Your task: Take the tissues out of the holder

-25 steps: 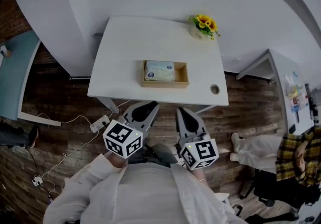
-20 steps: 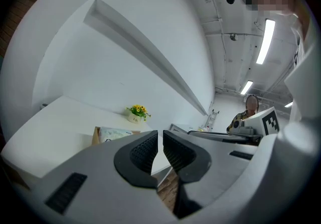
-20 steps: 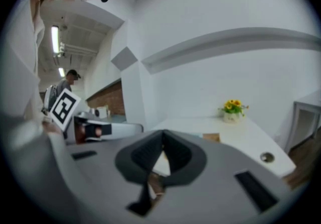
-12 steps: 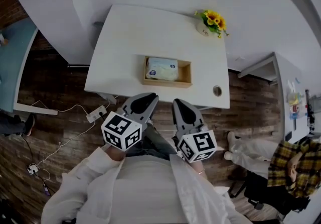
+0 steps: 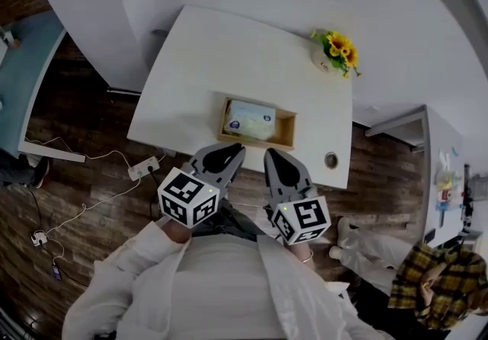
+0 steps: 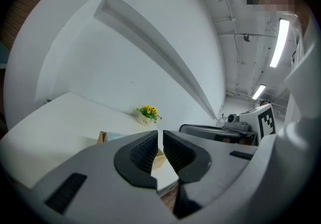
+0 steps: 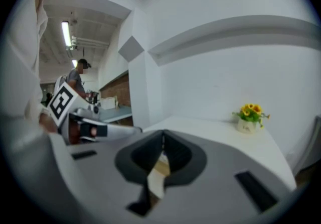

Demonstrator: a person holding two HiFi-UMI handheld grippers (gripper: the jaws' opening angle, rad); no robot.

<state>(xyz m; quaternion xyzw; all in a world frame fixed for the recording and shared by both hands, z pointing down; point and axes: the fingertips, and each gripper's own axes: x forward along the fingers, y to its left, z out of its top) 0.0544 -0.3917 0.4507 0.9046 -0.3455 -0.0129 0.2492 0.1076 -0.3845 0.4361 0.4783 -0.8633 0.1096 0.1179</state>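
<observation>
You moved the left tongs and right tongs, both closed and empty, toward the holder ahead to reach its tissues.

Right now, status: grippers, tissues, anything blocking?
Left gripper and right gripper shut, empty, near the table edge. Tissues in the holder, untouched. Path clear.

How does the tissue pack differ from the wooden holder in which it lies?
The tissue pack is pale, whitish-blue; the wooden holder is brown, an open tray. The tissue pack is shorter: it fills the wooden holder's left part in the head view, leaving the right part bare. Both are rectangular and lie flat on the white table.
</observation>
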